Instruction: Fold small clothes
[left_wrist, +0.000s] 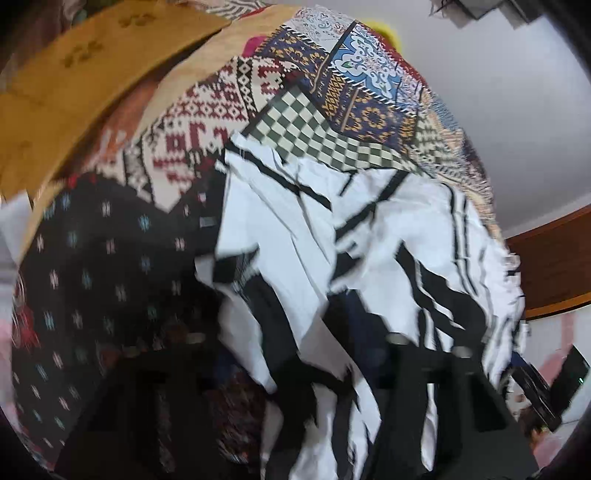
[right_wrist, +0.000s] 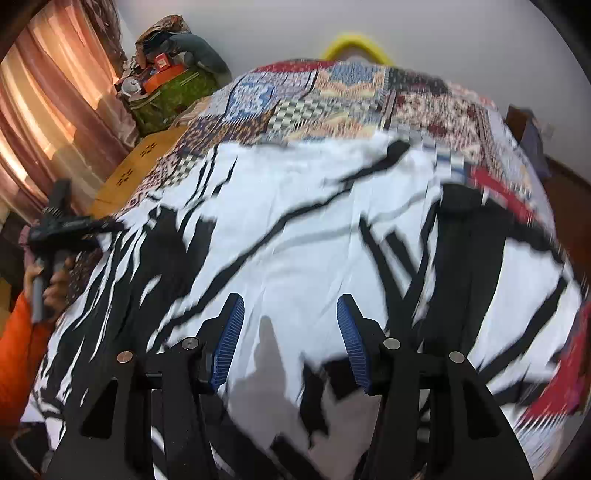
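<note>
A white garment with black stripes lies spread on a patchwork bedspread. My right gripper hovers just above its near part, open and empty, blue pads apart. In the left wrist view the same garment lies rumpled and part of it drapes over my left gripper, whose fingers are blurred and mostly covered. I cannot tell whether it holds the cloth. The left gripper also shows in the right wrist view at the garment's left edge.
A wooden bed frame borders the bedspread. Pink curtains and a cluttered green box stand at the far left. A yellow object sits behind the bed by the white wall.
</note>
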